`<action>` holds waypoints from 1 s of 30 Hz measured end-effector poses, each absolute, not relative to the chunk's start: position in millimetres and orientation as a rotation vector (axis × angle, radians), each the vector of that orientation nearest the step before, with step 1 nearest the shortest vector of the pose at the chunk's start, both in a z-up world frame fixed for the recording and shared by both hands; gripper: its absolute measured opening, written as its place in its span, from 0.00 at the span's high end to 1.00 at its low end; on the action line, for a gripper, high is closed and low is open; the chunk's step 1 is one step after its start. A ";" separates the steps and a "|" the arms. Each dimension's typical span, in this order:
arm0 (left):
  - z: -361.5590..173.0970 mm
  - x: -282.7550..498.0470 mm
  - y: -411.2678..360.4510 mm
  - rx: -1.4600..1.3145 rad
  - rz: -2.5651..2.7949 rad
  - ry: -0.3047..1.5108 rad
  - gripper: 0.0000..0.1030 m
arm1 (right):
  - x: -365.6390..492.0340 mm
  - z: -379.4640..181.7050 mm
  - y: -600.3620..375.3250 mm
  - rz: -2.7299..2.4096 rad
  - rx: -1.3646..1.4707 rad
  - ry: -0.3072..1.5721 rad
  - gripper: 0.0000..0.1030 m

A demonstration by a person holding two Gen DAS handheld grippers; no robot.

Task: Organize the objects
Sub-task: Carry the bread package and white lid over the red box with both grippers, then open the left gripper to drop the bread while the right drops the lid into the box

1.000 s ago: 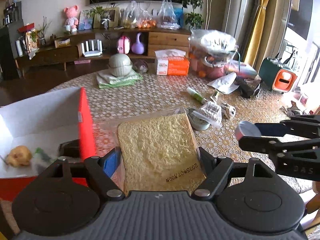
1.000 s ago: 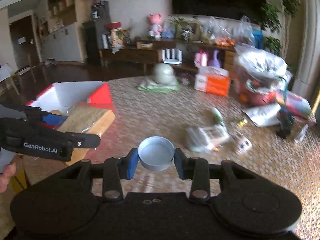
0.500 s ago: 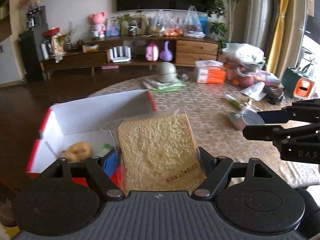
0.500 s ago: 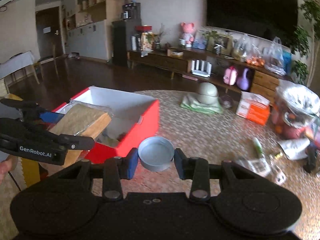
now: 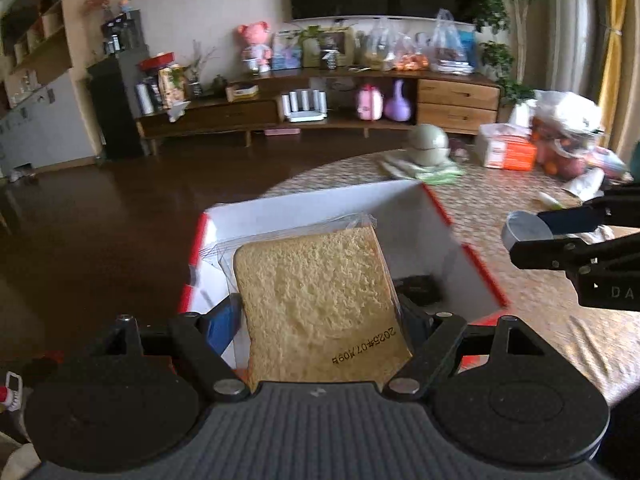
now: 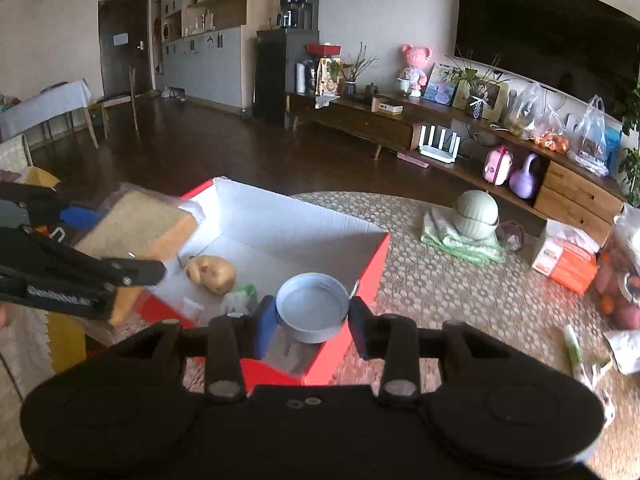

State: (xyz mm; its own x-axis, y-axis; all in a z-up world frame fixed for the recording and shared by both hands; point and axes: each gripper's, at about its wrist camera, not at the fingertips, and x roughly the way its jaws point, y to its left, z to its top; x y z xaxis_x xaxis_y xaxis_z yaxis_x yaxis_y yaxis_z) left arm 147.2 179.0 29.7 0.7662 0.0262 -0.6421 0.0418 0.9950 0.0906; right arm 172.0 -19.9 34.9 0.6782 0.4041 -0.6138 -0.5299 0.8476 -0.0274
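While both grippers hang over the red box (image 6: 372,264), the left gripper (image 5: 320,316) has its fingers clenched on the bagged bread slice (image 5: 316,292) at centre frame. The right gripper (image 6: 312,316) grasps a round metal lid (image 6: 312,304) at lower centre, probably so that both items drop inside beside the potato (image 6: 212,274).

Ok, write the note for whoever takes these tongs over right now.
Left tongs: shut on the bagged bread slice, held over the red box.
Right tongs: shut on the round grey lid, over the box's near corner.
Already in the box: a potato and a few small items.
Left: release both into the box, then collect the clutter on the table, such as the green tube.
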 end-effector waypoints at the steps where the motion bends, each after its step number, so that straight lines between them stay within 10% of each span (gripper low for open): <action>1: 29.8 151.1 182.9 0.104 0.001 0.698 0.22 | 177.1 32.6 -15.1 0.523 -0.214 0.637 0.63; 30: -49.1 294.5 176.0 0.160 -0.036 0.885 0.22 | 236.2 -48.5 60.2 0.565 -0.376 0.774 0.61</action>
State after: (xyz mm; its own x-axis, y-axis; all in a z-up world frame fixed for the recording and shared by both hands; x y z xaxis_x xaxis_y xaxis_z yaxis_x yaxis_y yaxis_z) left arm 294.5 176.0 -49.1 0.6337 0.0347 -0.7728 0.0973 0.9875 0.1241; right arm 236.2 60.2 -48.5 0.5800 0.3377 -0.7414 -0.6039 0.7890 -0.1130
